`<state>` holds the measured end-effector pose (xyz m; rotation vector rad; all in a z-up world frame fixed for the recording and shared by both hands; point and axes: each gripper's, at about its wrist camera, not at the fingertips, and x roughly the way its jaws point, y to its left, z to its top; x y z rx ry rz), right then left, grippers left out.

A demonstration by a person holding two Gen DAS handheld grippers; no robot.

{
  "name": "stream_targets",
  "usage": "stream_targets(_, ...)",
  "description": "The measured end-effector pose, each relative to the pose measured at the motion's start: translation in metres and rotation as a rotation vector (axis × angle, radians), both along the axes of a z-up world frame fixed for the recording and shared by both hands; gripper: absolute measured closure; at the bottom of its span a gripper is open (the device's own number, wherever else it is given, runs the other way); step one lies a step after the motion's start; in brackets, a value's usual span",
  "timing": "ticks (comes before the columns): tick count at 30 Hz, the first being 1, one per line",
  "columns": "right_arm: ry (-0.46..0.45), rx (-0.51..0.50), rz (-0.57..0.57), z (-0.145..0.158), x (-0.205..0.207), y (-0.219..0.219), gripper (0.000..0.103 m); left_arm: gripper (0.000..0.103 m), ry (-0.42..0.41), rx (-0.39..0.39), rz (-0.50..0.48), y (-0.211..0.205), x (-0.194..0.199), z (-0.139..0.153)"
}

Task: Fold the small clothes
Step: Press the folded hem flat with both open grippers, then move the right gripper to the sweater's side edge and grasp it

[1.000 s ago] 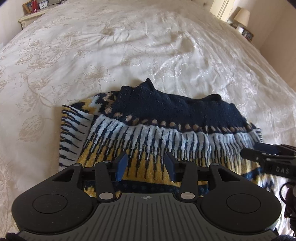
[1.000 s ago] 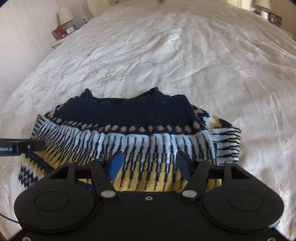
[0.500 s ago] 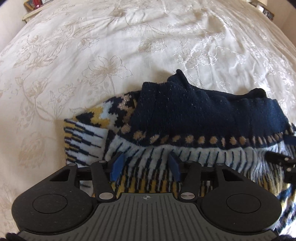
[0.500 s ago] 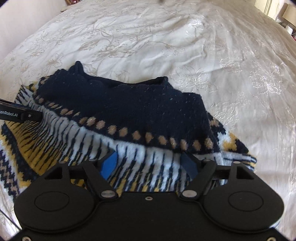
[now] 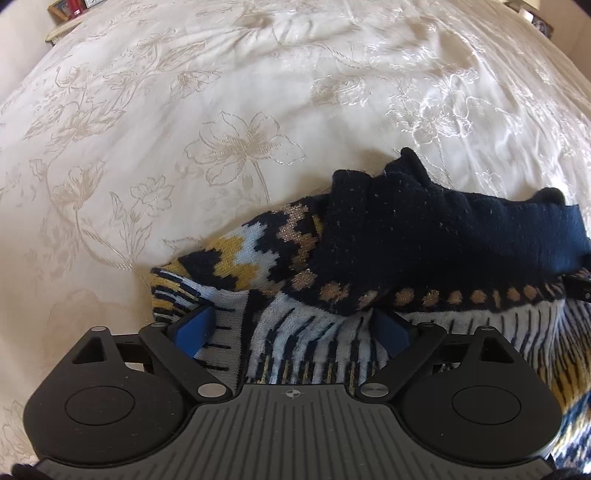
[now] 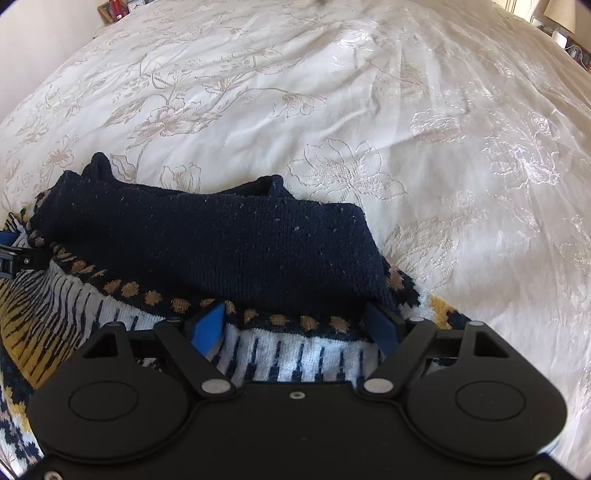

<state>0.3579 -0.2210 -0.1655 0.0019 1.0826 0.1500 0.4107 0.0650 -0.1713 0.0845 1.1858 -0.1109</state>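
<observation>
Both tools over folded knit sweater (image 5: 424,258) on bed (image 5: 258,92): left tool (image 5: 295,328) just opened wide, right tool (image 6: 299,325) wide, neither gripping.

Folded sweater (image 5: 424,258) on bedspread (image 5: 258,92); folded-over flap on top, far side; nightstand (image 6: 114,11) beyond bed.

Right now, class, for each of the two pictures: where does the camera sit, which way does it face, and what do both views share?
Left wrist: sits on the left tool, facing steeply down at the jumper's left end; its open blue pads show, having just been opening.
Right wrist: sits on the right tool, facing steeply down at the jumper's right end; open pads, jumper knit between them.
Shared: the jumper, the bedspread, and each other's tool tip at the frame edge.
</observation>
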Motion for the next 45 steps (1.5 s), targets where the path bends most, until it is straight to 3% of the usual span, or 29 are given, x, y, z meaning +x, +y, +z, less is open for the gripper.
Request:
stream_targets(8,-0.040,0.067,-0.149,0.022,-0.016,-0.024,0.020,0.013,-0.076,-0.049,0.036,0.007,-0.032,0.042)
stream_targets(12,-0.074,0.088,-0.145,0.034,-0.036,-0.025,0.019,0.013,-0.083,-0.095,-0.005,-0.012,-0.058,0.052)
stream_targets(15,-0.067,0.069,-0.066,0.036,-0.053,-0.008,0.019,0.013,-0.061,-0.086,-0.057,-0.028,-0.077,0.044)
stream_targets(19,-0.026,-0.012,0.040,0.024,-0.077,0.008,0.017,0.012,-0.006,-0.013,-0.071,-0.033,-0.097,0.016)
stream_targets(24,0.015,-0.087,-0.012,0.010,-0.100,-0.012,0.008,0.011,-0.005,0.005,-0.081,-0.031,-0.101,0.012)
stream_targets(28,0.014,-0.017,-0.109,0.018,-0.106,-0.040,0.007,0.007,0.009,0.009,-0.055,-0.036,-0.096,0.009)
stream_targets(34,0.043,0.189,-0.251,0.018,-0.113,-0.081,0.003,0.000,0.025,0.022,-0.025,-0.042,-0.093,0.005)
stream_targets(39,0.096,0.290,-0.265,0.006,-0.113,-0.093,0.001,0.000,0.054,0.041,-0.008,-0.045,-0.085,0.004)
stream_targets(45,0.147,0.334,-0.256,-0.007,-0.110,-0.094,0.000,0.000,0.069,0.058,0.006,-0.047,-0.082,0.001)
